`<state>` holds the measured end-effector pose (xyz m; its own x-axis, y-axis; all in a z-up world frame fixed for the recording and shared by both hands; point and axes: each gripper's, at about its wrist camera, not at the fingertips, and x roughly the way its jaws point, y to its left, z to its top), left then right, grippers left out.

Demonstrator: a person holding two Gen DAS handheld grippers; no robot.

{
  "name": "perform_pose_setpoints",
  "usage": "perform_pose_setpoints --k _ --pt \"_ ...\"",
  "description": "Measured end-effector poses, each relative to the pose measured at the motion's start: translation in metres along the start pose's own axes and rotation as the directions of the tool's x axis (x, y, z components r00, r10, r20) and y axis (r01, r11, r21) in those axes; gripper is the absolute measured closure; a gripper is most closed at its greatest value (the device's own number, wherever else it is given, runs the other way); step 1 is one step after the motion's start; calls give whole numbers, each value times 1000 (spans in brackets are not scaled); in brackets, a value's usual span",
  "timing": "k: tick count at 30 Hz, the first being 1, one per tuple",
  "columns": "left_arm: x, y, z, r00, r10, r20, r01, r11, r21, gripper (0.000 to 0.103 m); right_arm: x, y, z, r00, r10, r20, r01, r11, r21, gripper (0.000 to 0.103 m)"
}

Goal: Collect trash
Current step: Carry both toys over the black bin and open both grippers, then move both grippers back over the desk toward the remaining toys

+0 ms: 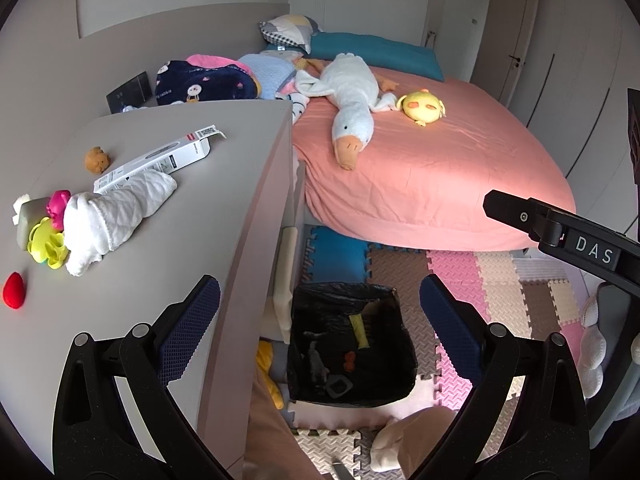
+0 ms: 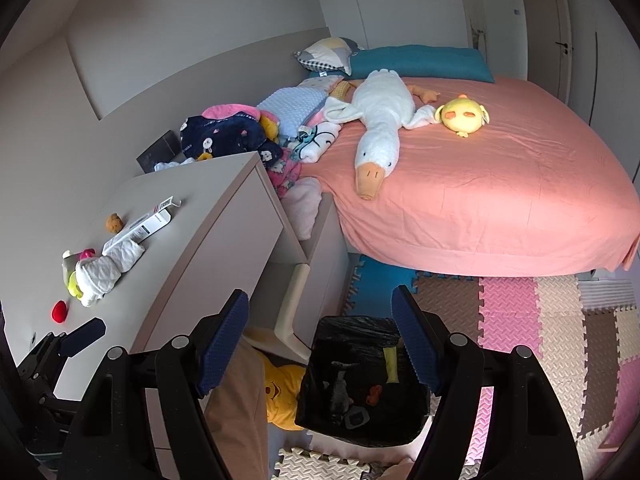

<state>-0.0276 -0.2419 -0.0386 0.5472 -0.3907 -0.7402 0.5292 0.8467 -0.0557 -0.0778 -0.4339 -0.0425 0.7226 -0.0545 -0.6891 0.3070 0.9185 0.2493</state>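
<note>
Both tools spread apart, nothing between the pads: left tool (image 1: 320, 320), right tool (image 2: 320, 344). Black-lined bin (image 1: 394, 384) at lower centre, on the floor beside the table (image 1: 132, 312); four scraps inside, hard to make out. One opened white carton (image 1: 160, 160) upper left on the table, its near end hidden under one white cloth (image 1: 116, 210).
</note>
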Motion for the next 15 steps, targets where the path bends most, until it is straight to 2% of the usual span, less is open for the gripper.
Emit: perform_pose_setpoints --k 7,15 --pt "-4 28 -2 1000 31 3 -31 999 -38 6 15 37 -1 999 46 -22 -47 996 -70 29" --pt "-11 60 -7 998 59 8 -58 996 -73 6 26 69 -1 997 71 -31 -73 992 -98 29"
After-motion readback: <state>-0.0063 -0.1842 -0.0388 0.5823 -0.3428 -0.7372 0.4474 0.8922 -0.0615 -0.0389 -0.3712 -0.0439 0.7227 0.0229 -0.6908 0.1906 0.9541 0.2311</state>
